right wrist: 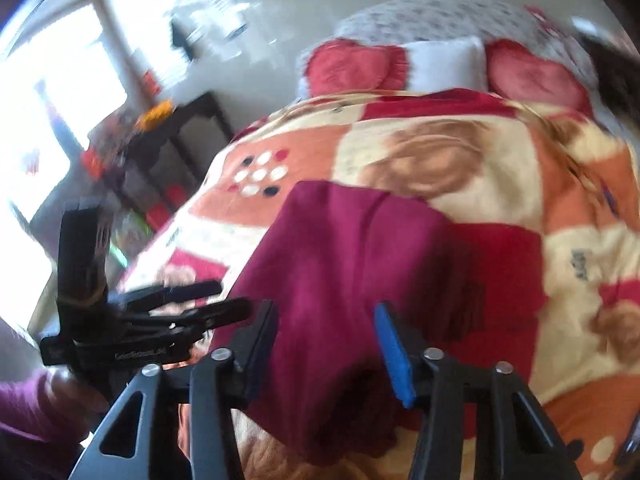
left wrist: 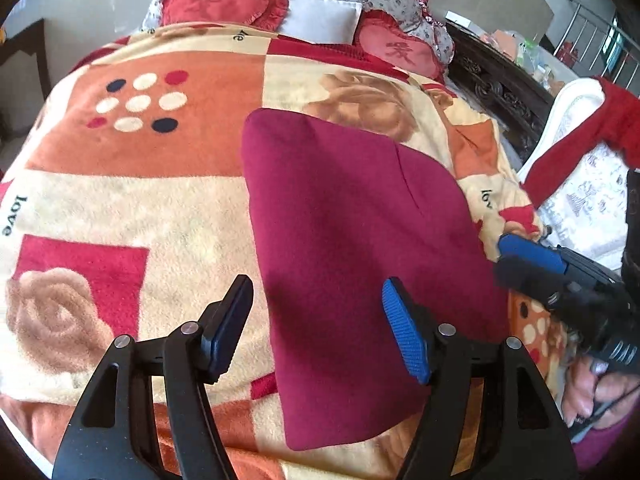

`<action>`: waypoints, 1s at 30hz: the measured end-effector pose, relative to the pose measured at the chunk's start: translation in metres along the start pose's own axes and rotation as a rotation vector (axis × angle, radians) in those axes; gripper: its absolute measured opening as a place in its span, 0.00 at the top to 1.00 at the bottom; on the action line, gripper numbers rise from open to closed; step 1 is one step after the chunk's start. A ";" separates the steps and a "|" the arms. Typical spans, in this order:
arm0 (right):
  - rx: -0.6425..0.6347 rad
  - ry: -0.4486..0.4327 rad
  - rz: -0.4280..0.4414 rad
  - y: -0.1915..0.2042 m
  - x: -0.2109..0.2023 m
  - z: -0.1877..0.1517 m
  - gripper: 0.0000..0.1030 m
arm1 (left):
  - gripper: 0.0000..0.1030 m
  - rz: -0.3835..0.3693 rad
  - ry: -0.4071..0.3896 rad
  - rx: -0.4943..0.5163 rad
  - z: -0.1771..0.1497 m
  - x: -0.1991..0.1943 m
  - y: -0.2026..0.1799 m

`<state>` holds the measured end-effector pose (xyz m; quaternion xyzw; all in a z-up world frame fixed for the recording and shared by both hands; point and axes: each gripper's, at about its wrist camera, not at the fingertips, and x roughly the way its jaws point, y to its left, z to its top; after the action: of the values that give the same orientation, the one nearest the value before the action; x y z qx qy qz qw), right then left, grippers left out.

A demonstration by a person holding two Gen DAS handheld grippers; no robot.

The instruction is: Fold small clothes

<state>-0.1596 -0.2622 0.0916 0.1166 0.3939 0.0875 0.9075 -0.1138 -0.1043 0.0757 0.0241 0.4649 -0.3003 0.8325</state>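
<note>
Maroon cloth (left wrist: 352,264) lies folded flat on a patterned blanket (left wrist: 140,208) that covers a bed, a little right of the middle in the left wrist view, with a straight fold line running down its upper right part. Nearest the left camera, the left gripper (left wrist: 320,328) hangs over the cloth's near left edge with its jaws apart and nothing between them: its left finger (left wrist: 230,326) is above the blanket just beside the cloth, and its blue-padded right finger (left wrist: 404,332) is above the cloth itself. At the right edge of that view the right gripper (left wrist: 532,258) reaches in beside the cloth's right border, held by a hand (left wrist: 596,392); whether it touches the fabric cannot be told. In the blurred right wrist view the right gripper (right wrist: 326,344) points down at the near end of the cloth (right wrist: 340,280), its jaws parted and clasping nothing, while the left gripper (right wrist: 212,300) shows side-on at the left. On the blanket the word "love" (left wrist: 14,216) is printed near the left edge and again at the right, partly cut off. Farther back, two red heart cushions (left wrist: 224,2) carry stitched characters too small to read, with a white pillow (left wrist: 320,18) between them.
</note>
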 end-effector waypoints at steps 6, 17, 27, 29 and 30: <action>-0.061 0.117 -0.228 -0.013 0.030 -0.034 0.72 | 0.34 0.032 -0.017 0.007 -0.008 -0.005 -0.003; 0.015 0.037 -0.237 -0.011 0.003 -0.036 0.63 | 0.34 0.094 -0.044 0.038 -0.010 -0.023 -0.009; 0.068 -0.008 -0.265 0.003 -0.035 -0.024 0.44 | 0.34 0.099 -0.071 0.080 -0.011 -0.038 -0.022; 0.073 -0.020 -0.268 0.003 -0.041 -0.023 0.41 | 0.34 0.096 -0.078 0.080 -0.011 -0.042 -0.023; 0.078 -0.027 -0.270 0.004 -0.043 -0.023 0.38 | 0.34 0.097 -0.079 0.079 -0.011 -0.044 -0.024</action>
<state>-0.2062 -0.2663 0.1074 0.0990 0.3967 -0.0525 0.9111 -0.1513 -0.0995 0.1099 0.0675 0.4177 -0.2785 0.8622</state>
